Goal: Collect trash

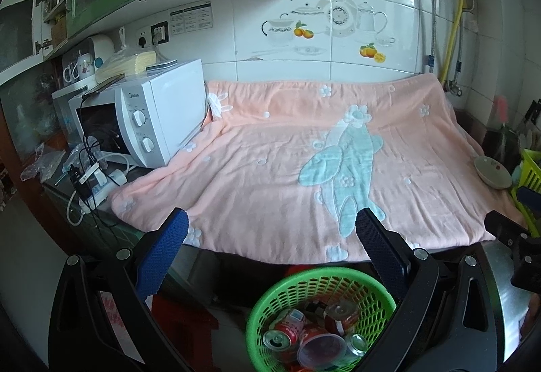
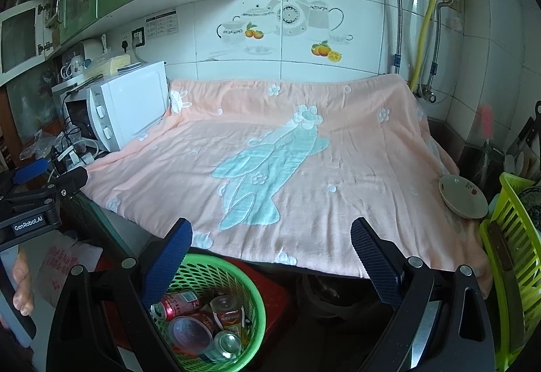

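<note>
The collecting looks all but finished, to judge from how things lie: the pink cloth [image 1: 270, 169] spread over the tabletop carries no cans, cups or wrappers anywhere on its open surface, and the trash sits in the green basket [image 1: 368, 291] standing below the tabletop's near edge. In it lie red drink cans [image 1: 287, 331], a clear plastic cup [image 1: 321, 350] and a jar with a metal lid [image 1: 341, 311], heaped together. Both tools are released and carry nothing: the left tool [image 1: 270, 226] hangs spread above the basket, and the right tool [image 2: 270, 233] is likewise spread wide over the near edge. What may remain is the small dish [image 2: 463, 198] resting on the cloth at the right edge, though it reads as crockery rather than trash. The right view shows that dish more fully, the yellow-green rack [image 2: 517, 270] beside it, and the other tool's body with fingers of a hand [image 2: 23, 284] on its handle. The left view shows more of the microwave [image 1: 148, 122] at the left edge and the tangle of cables [image 1: 91, 176] in front of it.
</note>
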Demonstrator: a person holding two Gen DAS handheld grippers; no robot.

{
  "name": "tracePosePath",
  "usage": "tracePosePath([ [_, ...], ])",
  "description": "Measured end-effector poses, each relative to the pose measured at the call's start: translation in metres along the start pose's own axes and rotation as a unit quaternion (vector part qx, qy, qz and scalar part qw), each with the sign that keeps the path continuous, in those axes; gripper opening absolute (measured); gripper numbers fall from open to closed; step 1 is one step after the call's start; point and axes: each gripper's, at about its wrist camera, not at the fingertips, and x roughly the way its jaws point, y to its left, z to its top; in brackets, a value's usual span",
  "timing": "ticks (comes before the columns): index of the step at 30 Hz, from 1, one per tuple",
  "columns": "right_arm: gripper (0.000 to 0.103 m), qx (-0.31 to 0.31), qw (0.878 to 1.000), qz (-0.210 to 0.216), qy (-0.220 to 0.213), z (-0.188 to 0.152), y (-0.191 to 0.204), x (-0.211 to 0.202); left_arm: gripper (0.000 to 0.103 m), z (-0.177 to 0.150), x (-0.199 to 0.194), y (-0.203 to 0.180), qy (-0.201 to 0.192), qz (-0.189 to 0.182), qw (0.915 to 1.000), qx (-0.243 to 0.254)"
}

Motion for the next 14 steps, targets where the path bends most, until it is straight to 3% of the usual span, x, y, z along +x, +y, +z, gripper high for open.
tracePosePath([
  [14,0.092,-0.007,1.0,0.008,0.002,-0.001,0.007,0.0,0.098,-0.006,-0.004,0.012,0.005,0.008,0.9999,-0.008],
])
